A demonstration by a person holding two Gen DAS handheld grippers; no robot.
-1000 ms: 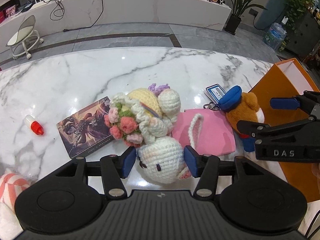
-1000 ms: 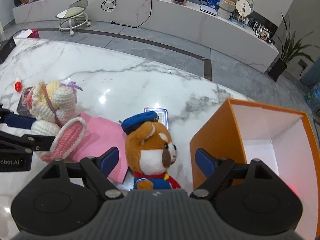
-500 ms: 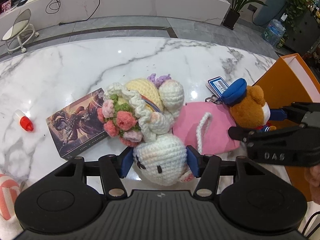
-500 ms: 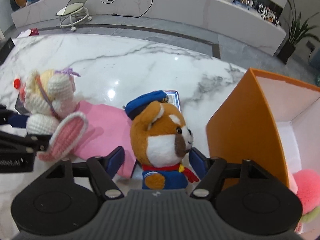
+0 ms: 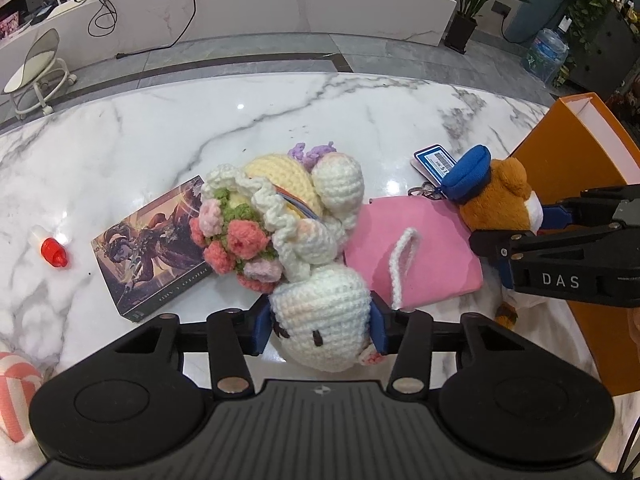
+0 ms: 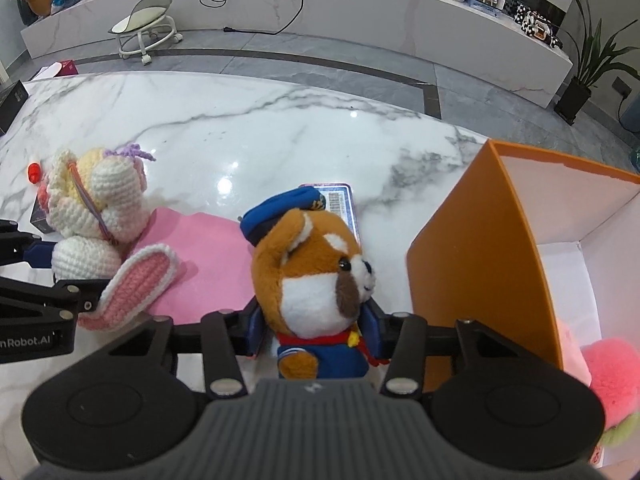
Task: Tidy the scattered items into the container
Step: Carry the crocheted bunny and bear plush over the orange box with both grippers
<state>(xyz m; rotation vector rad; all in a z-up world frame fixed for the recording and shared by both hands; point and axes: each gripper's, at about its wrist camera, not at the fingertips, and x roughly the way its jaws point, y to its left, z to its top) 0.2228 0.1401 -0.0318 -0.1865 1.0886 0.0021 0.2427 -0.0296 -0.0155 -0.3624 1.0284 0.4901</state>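
Observation:
A white crochet bunny (image 5: 320, 304) with a flower bouquet lies on the marble table (image 5: 200, 128). My left gripper (image 5: 320, 326) is closing, and its blue pads press both sides of the bunny's head. A brown plush dog (image 6: 316, 280) in a blue cap and blue suit stands beside the orange box (image 6: 472, 264). My right gripper (image 6: 314, 328) is closing too, its pads against the dog's body. A pink pouch (image 5: 420, 248) lies flat between the two toys, with the bunny's ear resting on it.
A blue card on a key ring (image 5: 434, 162) lies behind the dog. An illustrated flat box (image 5: 152, 244) and a small red-capped bottle (image 5: 52, 250) lie left of the bunny. A pink fluffy toy (image 6: 612, 364) sits inside the orange box. A pink-striped item (image 5: 16, 392) shows at the near left.
Both pairs of jaws have narrowed from wide apart onto their toys. The right gripper has come in around the dog, and the orange box now looks closer.

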